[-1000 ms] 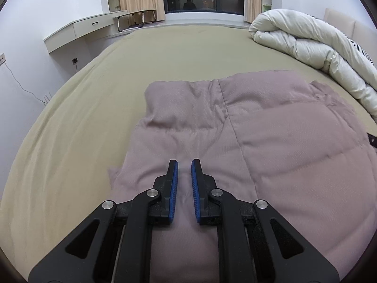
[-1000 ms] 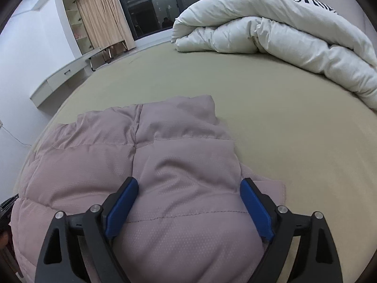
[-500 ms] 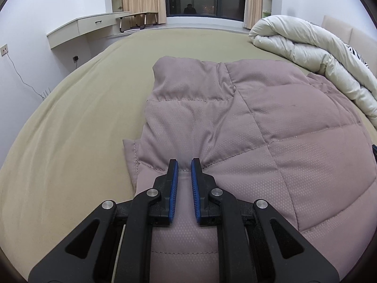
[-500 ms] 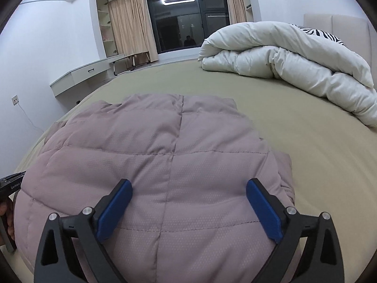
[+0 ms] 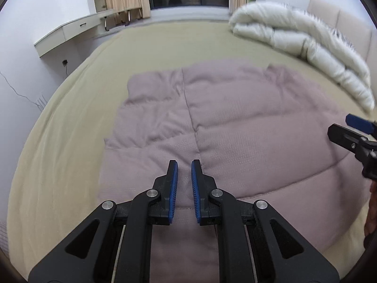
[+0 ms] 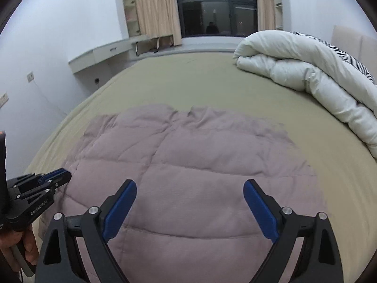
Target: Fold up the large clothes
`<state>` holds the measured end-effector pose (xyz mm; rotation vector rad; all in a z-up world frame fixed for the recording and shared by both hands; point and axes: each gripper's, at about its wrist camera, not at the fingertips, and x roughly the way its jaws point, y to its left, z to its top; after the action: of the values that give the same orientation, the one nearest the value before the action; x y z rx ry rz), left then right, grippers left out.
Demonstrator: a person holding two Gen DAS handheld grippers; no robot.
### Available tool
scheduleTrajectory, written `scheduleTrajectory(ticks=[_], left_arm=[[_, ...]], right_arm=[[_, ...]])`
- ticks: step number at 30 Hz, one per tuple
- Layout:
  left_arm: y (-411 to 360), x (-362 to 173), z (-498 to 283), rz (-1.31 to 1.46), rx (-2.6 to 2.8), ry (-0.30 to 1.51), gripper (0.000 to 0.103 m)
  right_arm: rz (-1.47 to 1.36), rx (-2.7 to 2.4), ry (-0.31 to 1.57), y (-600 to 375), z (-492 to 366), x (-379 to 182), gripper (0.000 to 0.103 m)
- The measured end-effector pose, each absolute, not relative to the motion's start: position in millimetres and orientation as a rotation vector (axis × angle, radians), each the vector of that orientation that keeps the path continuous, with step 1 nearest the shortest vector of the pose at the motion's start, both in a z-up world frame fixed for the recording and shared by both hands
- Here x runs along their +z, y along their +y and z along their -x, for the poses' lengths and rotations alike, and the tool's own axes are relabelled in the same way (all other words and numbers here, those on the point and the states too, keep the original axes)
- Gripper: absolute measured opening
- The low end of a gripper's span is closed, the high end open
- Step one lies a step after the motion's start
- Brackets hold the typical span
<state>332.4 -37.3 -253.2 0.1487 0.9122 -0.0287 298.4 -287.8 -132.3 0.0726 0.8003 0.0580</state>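
My left gripper (image 5: 184, 176) hangs above the near part of the mauve padded garment (image 5: 235, 127), its blue pads drawn close with a narrow gap between them. No cloth shows in that gap; I judge it nearly together and holding nothing. My right gripper (image 6: 189, 200) has its fingers spread wide, with nothing between them; it too is above the garment's near half and I see no contact.

Location of the work item: the garment lies spread on the olive bed sheet (image 6: 188, 80), toward the near side of the bed, well apart from the rolled white duvet (image 6: 306, 70) that sits at the far right by the headboard. A wall-mounted desk (image 5: 70, 30) and a curtained window (image 6: 216, 7) stand beyond the bed; neither bears on the work.

Condition: the garment presents as a broad, roughly rectangular block. A vertical seam or edge runs down it in the left view, and the far edge is rumpled. Quilting lines run across it. I cannot tell sleeves, collar or hem from these views, nor how many layers are stacked.

Assessment: in my judgement at least one fold may be in place, since no sleeves stick out, but the bundle is still wide and not compact. Remaining, as I judge it: take a fresh grip on an edge, fold the block again, and flatten the puckered far edge.
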Motion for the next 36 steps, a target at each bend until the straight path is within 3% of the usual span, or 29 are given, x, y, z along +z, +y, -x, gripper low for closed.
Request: scheduleTrajectory(ticks=[4, 14, 18, 22, 26, 30, 33, 34, 36], left_arm=[[-43.7, -267.7, -335.4, -0.2, -0.008, 0.912, 0.011], [-40.3, -260.9, -335.2, -0.191, 0.001, 0.965, 0.011], [-41.3, -226.8, -297.9, -0.113, -0.045, 0.889, 0.011], [-56.0, -251.7, -280.5, -0.12, -0.073, 0.942, 0.011], [-51.4, -270.7, -285.5, -0.068, -0.082, 0.967, 0.011], [-33.9, -248.0, -279.3, 0.001, -0.124, 0.957, 0.012], [3.2, -227.2, -270.6, 0.064, -0.096, 0.895, 0.012], [18.8, -225.0, -270.1, 0.084, -0.068, 0.891, 0.016], [50.7, -223.9, -274.9, 0.125, -0.017, 0.89, 0.042]], right_arm=[[-0.056, 0.035, 0.876, -282.5, -311.5, -170.5, 0.103], [-0.017, 0.03, 0.888, -278.9, -315.9, -178.9, 0.103], [-0.091, 0.003, 0.848, -285.7, -288.3, -144.1, 0.088], [-0.127, 0.01, 0.798, -291.8, -244.8, -131.8, 0.089], [-0.08, 0.006, 0.899, -291.2, -237.8, -172.5, 0.097], [-0.117, 0.018, 0.906, -299.8, -239.8, -169.9, 0.099], [-0.225, 0.07, 0.802, -323.2, -225.6, -139.1, 0.098], [-0.25, 0.082, 0.762, -335.1, -218.7, -130.5, 0.102], [-0.288, 0.065, 0.719, -366.0, -211.4, -120.1, 0.103]])
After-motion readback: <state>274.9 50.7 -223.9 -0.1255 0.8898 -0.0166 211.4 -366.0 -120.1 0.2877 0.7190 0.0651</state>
